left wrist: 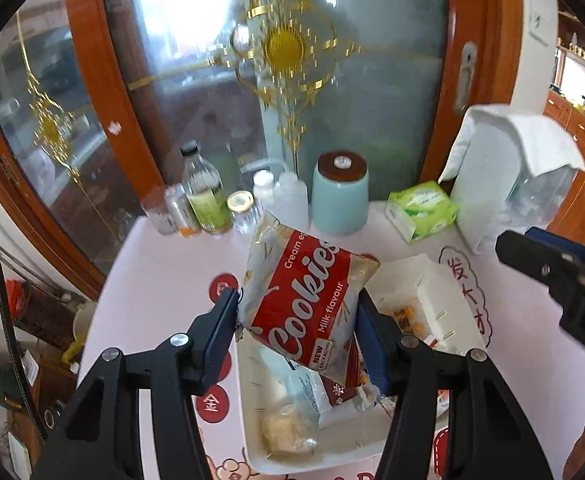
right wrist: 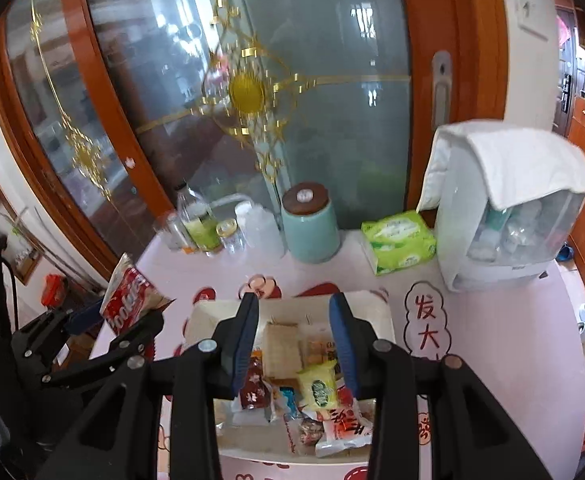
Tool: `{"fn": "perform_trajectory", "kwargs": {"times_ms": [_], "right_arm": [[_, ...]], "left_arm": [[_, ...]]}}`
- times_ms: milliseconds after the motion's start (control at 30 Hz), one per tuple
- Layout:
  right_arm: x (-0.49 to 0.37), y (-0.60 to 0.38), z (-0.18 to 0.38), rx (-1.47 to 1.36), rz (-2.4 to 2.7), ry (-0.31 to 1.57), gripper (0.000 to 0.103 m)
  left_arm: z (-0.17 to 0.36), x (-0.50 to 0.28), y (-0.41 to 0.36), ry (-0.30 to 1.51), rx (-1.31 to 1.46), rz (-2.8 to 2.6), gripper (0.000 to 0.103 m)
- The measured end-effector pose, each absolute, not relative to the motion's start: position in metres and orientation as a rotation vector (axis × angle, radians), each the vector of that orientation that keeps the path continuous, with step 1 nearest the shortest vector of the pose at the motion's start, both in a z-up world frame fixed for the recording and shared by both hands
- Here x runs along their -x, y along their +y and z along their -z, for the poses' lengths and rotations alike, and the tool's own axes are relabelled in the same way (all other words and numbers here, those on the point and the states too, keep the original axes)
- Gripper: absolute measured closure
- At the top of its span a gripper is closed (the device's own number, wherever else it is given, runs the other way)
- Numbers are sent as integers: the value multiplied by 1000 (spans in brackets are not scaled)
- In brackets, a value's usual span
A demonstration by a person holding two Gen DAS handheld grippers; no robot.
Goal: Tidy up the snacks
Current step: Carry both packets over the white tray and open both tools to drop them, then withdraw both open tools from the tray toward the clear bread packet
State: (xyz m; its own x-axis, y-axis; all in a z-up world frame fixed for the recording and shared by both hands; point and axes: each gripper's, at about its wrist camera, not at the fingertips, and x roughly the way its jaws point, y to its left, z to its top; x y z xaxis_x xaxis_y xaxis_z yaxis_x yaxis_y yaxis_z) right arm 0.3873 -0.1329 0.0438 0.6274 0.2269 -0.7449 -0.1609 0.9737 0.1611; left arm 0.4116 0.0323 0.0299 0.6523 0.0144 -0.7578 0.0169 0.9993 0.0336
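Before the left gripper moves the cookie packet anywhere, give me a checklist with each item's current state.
1. Left gripper has the cookie packet between both pads: ok.
2. Packet lifted clear of the white tray: ok; in the right wrist view it hangs left of the tray, off the tabletop.
3. Grip is centred on the packet: cannot tell; it sits tilted in the jaws.
4. Right gripper is empty and open: ok; it hovers over the snacks in the tray.
5. The two grippers are apart: ok.
6. Room on the table behind the tray: not ok; teal canister, bottles and green tissue pack crowd it.
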Motion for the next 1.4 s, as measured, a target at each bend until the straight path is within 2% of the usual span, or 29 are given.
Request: {"fn": "perform_trajectory", "kwargs": {"times_ms": [67,133,200,267,333,500,633,767,1400], "right_arm": [[-393,-128,-30,-70,-219,891,65],[-396,-127,-21,-62,-213,907,65],[-400,-126,-10,-52,-209,926,65],[-403,-125,0,-40,-208,950,65],[-406,-126,9,-35,-204,967,65],[-410,-130,26,-53,-201,1001,57],[-411,-131,36,-65,-204,1025,56],[-409,-133,41,-75,-203,1038,56],[-369,-141,41,-95,-238,1055,55]], "left_arm": [[-13,-422,32,893,-27,5,45],[1,-431,33,923,-12,9,38],[17,-439,33,953,-2,13,15],[29,-442,33,971,9,16,9],[40,-445,35,1002,24,22,8],[64,-449,37,1067,64,46,8],[70,-449,35,1074,53,56,8],[70,-446,35,1080,50,35,2],[48,-408,43,1064,71,20,1]]}}
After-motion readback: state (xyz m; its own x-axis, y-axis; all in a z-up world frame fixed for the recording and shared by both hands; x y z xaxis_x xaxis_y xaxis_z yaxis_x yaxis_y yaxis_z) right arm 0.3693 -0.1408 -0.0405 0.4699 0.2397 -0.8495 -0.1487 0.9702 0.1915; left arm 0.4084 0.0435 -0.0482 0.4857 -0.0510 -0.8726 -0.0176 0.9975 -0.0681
